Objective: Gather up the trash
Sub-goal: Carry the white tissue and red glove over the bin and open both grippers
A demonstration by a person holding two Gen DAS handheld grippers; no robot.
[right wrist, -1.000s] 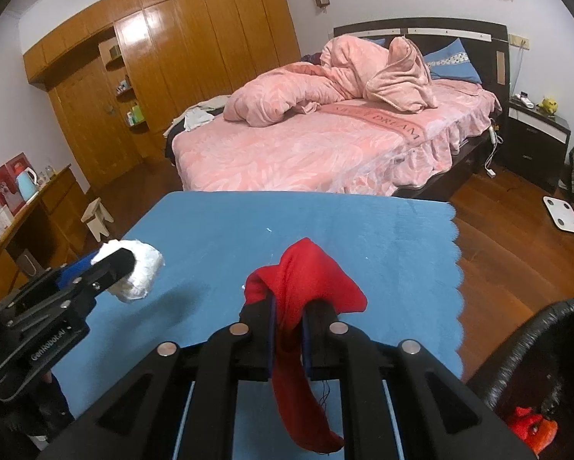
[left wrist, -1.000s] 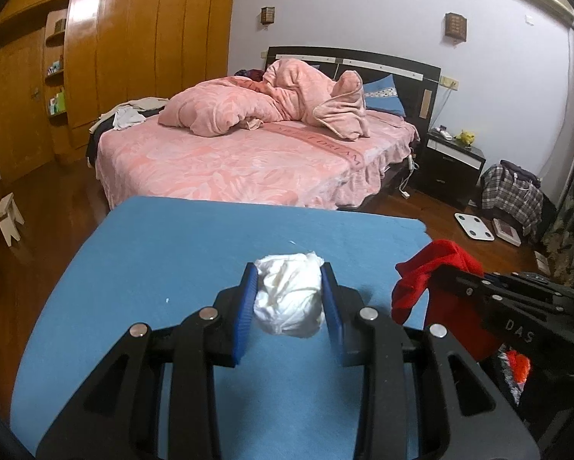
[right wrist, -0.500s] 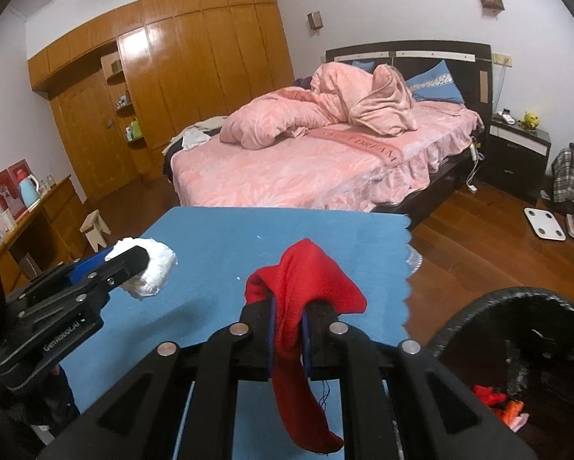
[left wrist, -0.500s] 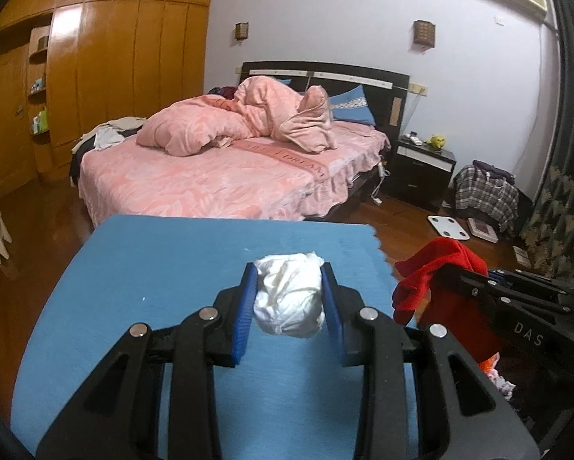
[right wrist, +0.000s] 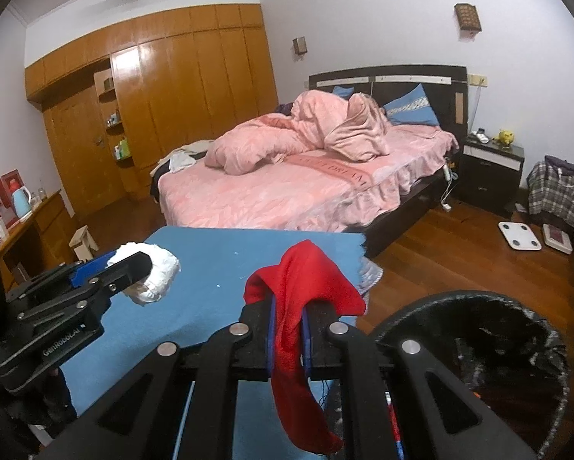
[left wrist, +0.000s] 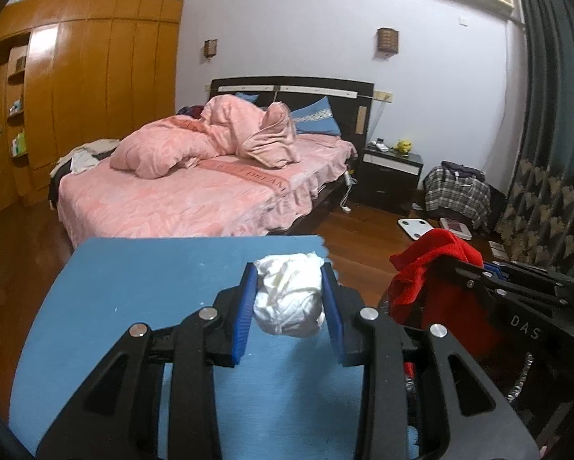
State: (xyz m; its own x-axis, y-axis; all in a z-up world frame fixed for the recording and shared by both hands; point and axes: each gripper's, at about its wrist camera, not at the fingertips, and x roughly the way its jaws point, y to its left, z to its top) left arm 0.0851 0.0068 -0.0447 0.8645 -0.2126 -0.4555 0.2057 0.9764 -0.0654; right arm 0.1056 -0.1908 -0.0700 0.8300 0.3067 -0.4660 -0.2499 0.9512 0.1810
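My left gripper is shut on a crumpled white paper wad, held above the right edge of the blue table. The wad also shows in the right wrist view. My right gripper is shut on a red cloth that hangs down between its fingers, at the table's right edge. The red cloth also shows in the left wrist view. A black bin lined with a bag stands on the floor at the right, close under my right gripper.
A pink bed stands behind the table. A black nightstand, a white scale and a plaid pile are on the wooden floor to the right. Wooden wardrobes line the left wall.
Both grippers have moved right, toward the table's right edge, still holding their loads. The black bin has come much further into the right wrist view.
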